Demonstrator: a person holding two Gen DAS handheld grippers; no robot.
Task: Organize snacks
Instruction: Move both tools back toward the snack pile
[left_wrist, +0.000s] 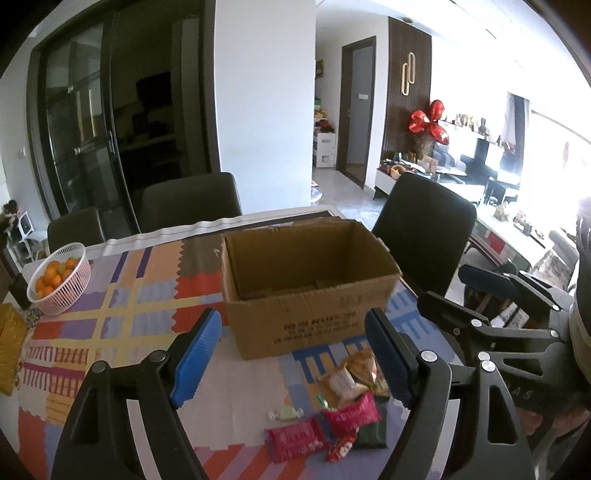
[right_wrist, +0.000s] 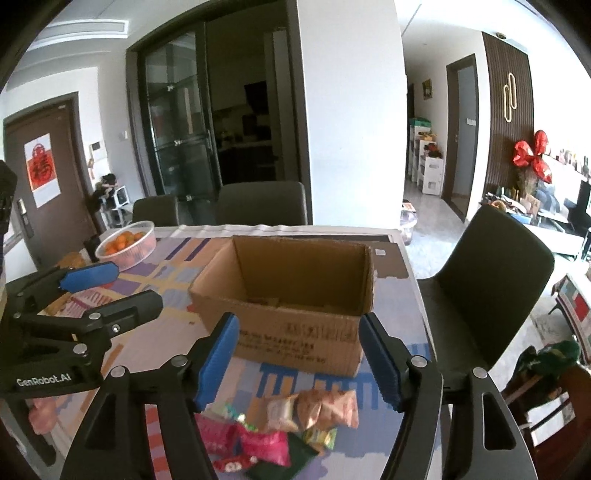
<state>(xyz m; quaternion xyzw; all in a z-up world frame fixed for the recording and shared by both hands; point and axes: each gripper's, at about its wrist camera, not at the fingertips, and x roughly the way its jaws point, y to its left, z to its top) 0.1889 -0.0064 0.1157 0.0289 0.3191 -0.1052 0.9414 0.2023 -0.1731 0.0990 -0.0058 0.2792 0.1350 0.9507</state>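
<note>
While both grippers hang over the patterned cloth, neither holds anything. Far left of the left gripper: basket of oranges. Left gripper's jaws spread, nothing between the pads. Box open-topped, just beyond both sets of fingertips. Snacks piled below and between the jaws, nearer than the box. Right gripper likewise spread, empty. Chair off to its right.

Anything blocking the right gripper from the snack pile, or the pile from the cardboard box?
Nothing visible. The right gripper is open and empty, with the snack pile on the tablecloth just below and ahead of its fingers. The cardboard box stands open-topped right behind the pile, with only bare tablecloth between them. The left gripper is off to the side.
</note>
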